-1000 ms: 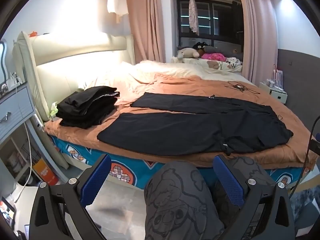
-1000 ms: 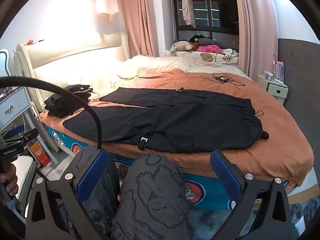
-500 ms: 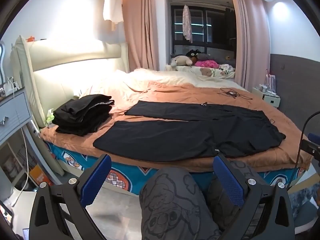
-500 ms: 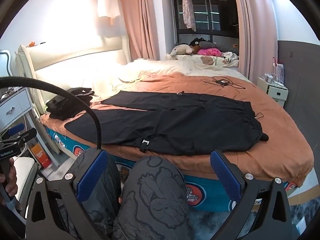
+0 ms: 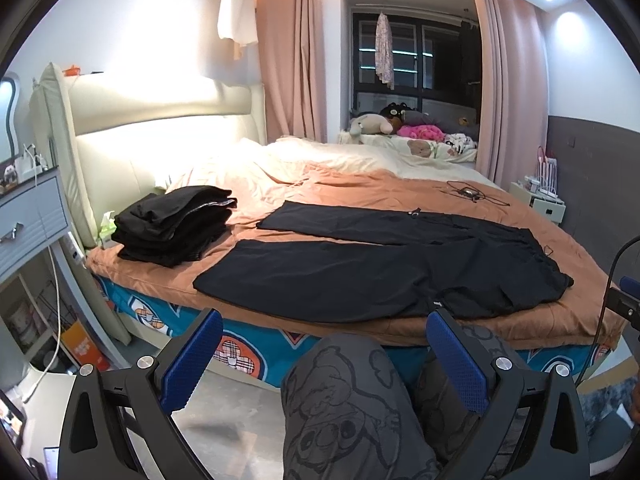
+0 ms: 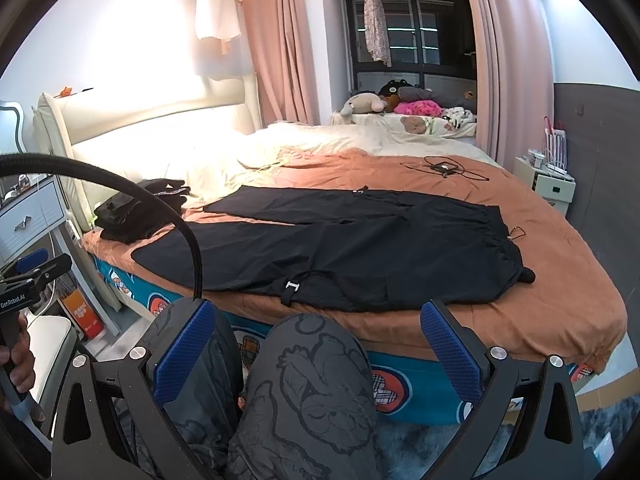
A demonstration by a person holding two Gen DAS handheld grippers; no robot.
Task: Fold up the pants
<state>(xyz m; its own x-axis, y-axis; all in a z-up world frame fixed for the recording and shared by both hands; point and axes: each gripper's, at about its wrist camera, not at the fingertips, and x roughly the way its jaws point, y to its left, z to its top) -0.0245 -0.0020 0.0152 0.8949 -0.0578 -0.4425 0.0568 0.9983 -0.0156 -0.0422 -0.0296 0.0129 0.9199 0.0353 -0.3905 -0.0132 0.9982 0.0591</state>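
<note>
Pants [image 5: 384, 272] lay flat on bed [image 5: 500, 322], stack [image 5: 172, 230] beside them. Left tool [image 5: 324, 360] and right tool [image 6: 320, 346] released, off bed.

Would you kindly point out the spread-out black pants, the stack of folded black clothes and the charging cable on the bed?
spread-out black pants [image 5: 340, 276]: left wrist view, near leg.
stack of folded black clothes [image 5: 172, 226]: left wrist view, side of stack.
charging cable [image 6: 442, 167]: right wrist view, tangled middle.

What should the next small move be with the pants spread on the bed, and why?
Probably bring the left gripper forward to the hem of the near leg of the black pants. The pants lie flat and unfolded on the orange bedspread, and both the left gripper and the right gripper are open, empty and short of the bed.
</note>
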